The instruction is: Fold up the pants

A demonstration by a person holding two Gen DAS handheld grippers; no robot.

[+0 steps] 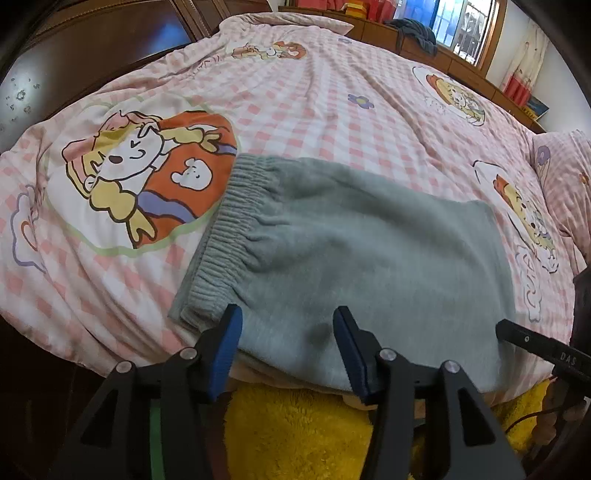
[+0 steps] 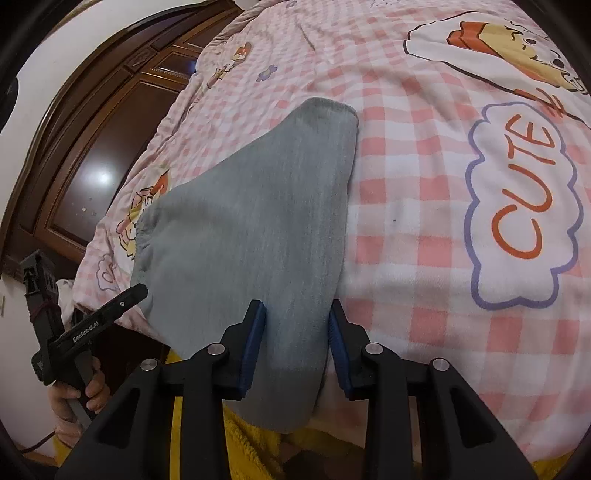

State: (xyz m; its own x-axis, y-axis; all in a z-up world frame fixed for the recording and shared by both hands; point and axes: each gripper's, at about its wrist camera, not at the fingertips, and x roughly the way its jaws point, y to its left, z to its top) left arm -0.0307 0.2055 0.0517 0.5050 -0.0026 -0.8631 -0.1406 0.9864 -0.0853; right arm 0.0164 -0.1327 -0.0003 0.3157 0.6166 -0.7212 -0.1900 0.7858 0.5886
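From your left wrist view, the grey pants [image 1: 351,273] lie flat on the bed [image 1: 314,110] near its front edge, ribbed waistband [image 1: 229,236] to the left, long axis running left to right. Your left tongs [image 1: 288,345] stand apart above the near hem. A dark wooden wardrobe [image 1: 92,44] sits left; a window [image 1: 465,26] is far right.

From your right wrist view, the pants' folded leg [image 2: 266,229] stretches away from you. Your right tongs [image 2: 297,341] stand apart astride its near end, which overhangs the bed's edge. Bare checked quilt [image 2: 424,240] spreads right.
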